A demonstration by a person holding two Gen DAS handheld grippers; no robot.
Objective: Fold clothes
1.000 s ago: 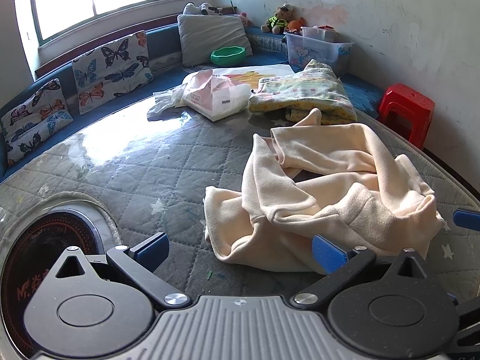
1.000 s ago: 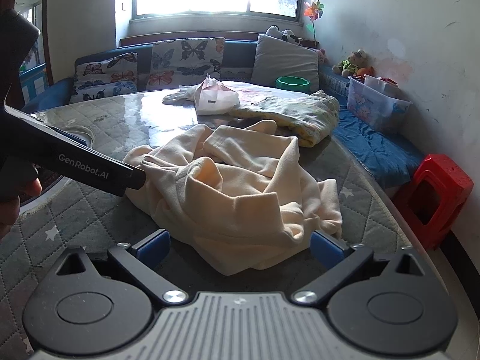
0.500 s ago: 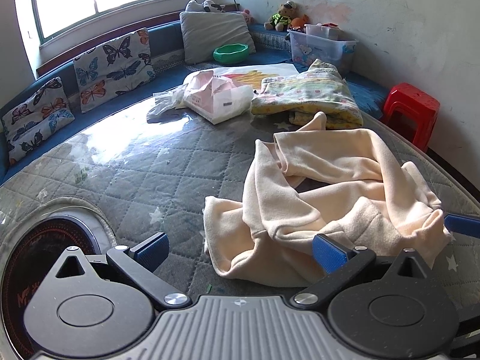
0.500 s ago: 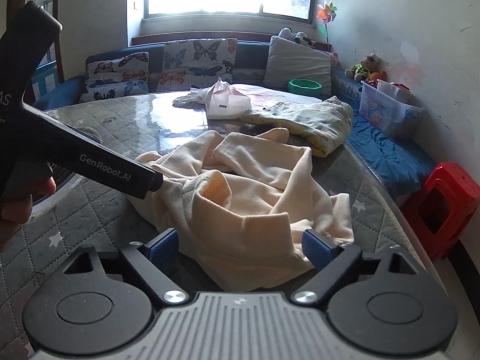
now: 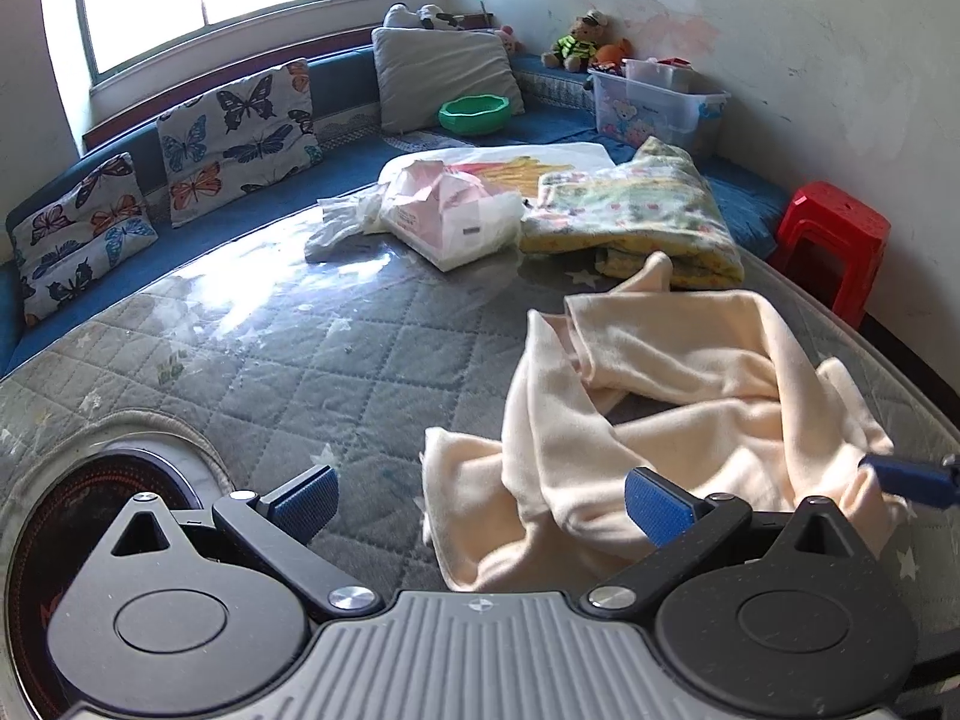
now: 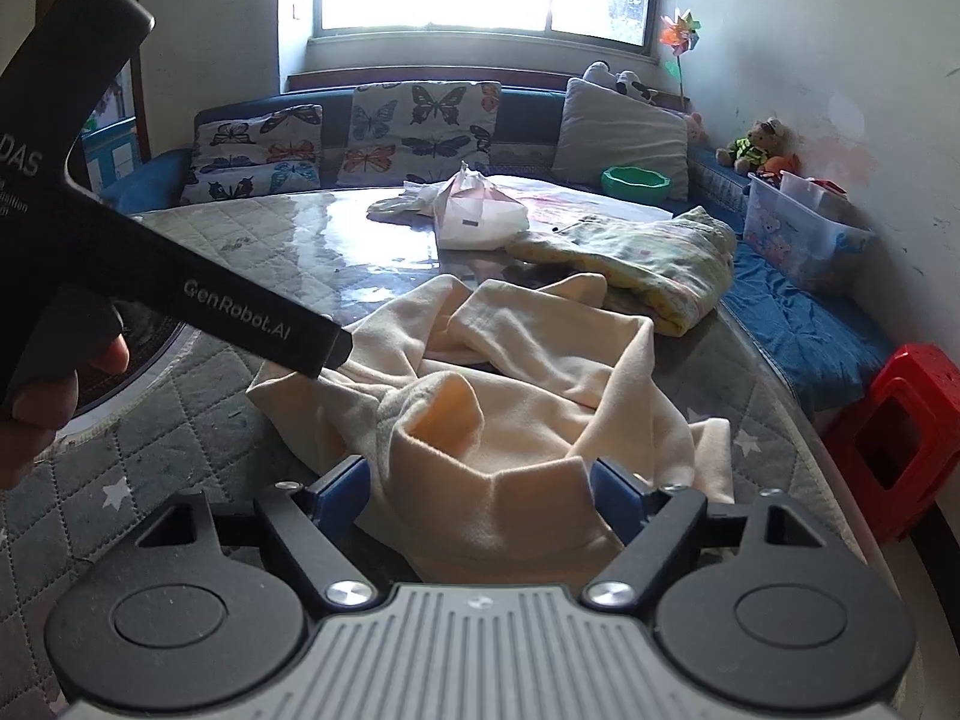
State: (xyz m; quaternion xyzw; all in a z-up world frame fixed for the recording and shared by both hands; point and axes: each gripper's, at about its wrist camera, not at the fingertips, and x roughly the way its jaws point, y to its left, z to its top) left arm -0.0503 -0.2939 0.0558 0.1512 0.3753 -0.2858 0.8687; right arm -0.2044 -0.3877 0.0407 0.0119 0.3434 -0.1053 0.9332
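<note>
Right gripper [image 6: 480, 495], black linkage with blue pads, points down at the near hem of the crumpled cream fleece garment [image 6: 516, 396]; its jaws are closing with a raised fold of that cloth between them, both pads right at the fabric's sides (firm pinch or not, cannot tell). Left gripper [image 5: 480, 501], same build, has jaws spread wide: left pad over the bare grey quilted table cover [image 5: 288, 360], right pad at the garment's near edge, nothing pinched. In the right wrist view the left tool's black body marked "GenRobot.AI" comes in from the left, its tip over the garment's left edge, and part of a person's hand [image 6: 54, 384] shows on the grip.

Garment lies bunched on the right half of the round table, under a glossy clear sheet, one corner sticking up toward the far side. Just behind it, touching or nearly so, sits a folded yellow-green floral blanket [image 5: 636, 216]. Left of that blanket is a pink and white plastic bag [image 5: 450, 216]. Behind the table runs a blue bench with butterfly-print cushions [image 5: 234, 126], a grey pillow [image 5: 438, 72], a green plastic bowl [image 5: 474, 114], a clear storage bin [image 5: 654, 102] and a teddy bear [image 5: 579, 39]. Red plastic stool [image 5: 834, 246] stands by the wall, right of the table.
</note>
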